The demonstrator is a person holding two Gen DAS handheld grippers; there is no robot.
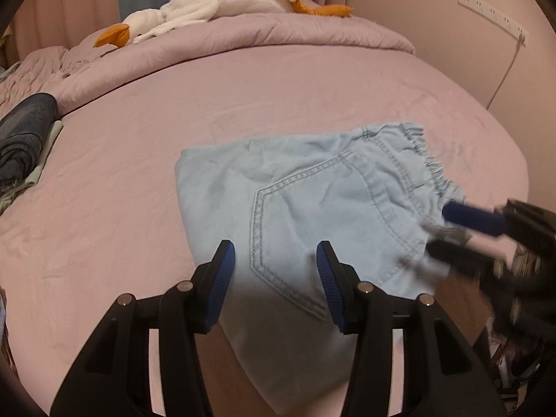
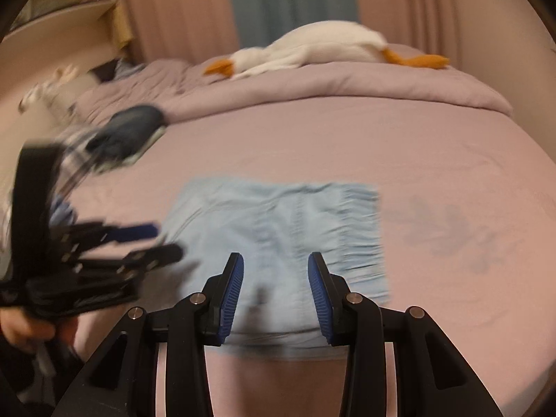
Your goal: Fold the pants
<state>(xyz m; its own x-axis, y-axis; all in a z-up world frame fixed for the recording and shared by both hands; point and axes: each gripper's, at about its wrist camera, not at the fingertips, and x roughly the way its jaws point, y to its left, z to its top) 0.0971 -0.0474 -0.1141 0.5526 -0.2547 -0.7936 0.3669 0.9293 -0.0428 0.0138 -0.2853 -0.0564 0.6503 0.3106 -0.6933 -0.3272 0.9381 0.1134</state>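
Light-blue denim pants [image 1: 312, 191] lie folded into a compact rectangle on the pink bed sheet [image 1: 139, 173], back pocket up and elastic waistband to the right. My left gripper [image 1: 276, 246] hovers over their near edge, open, its pads clear of the cloth. My right gripper [image 1: 438, 229] comes in blurred from the right by the waistband corner, also open. In the right wrist view the pants [image 2: 278, 222] are motion-blurred; the right gripper [image 2: 276, 257] stands open above their near edge, and the left gripper [image 2: 168, 241] is at the left, held by a hand [image 2: 21, 330].
A white plush goose [image 1: 215, 3] rests on the rolled pink quilt [image 1: 243, 34] at the far side. A dark folded garment [image 1: 24, 135] sits at the left of the bed. A power strip [image 1: 493, 12] with a cord is on the right wall.
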